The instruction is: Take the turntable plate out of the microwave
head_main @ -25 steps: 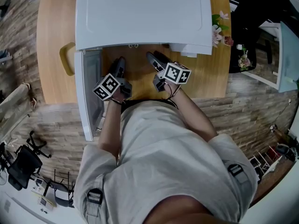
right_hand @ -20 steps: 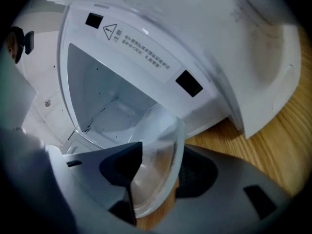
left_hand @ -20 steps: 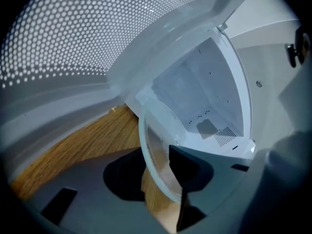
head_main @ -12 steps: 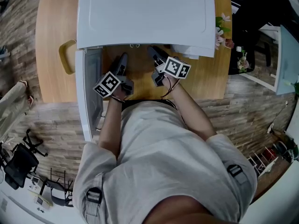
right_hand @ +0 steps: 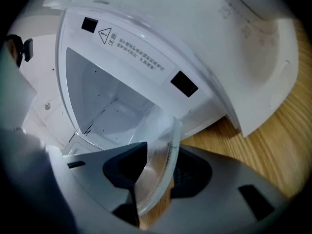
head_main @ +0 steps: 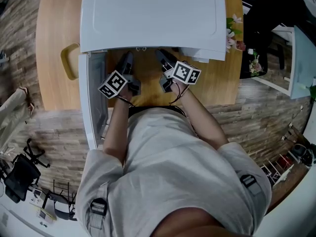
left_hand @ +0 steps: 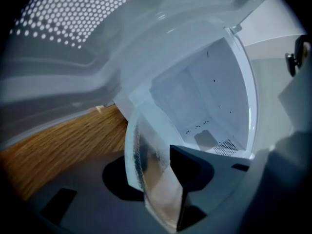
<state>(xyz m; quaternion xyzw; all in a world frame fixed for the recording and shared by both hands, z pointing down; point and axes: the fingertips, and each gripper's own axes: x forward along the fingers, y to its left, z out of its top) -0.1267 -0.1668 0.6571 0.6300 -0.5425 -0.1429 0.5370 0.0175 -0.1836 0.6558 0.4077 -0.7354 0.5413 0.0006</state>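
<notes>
The clear round glass turntable plate (left_hand: 146,145) is clamped by the left claw (left_hand: 153,177) and right claw (right_hand: 158,172), both just tightened onto its rim, so withdrawal from the white microwave (head_main: 153,16) seems ready.

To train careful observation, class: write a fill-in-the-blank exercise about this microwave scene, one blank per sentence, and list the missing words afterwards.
1. The microwave stands on a ___ table.
2. In the head view, its open door hangs on the picture's ___ side.
3. The turntable plate is clear glass, and the cavity behind it has ___ walls.

Missing words: wooden; left; white.
</notes>
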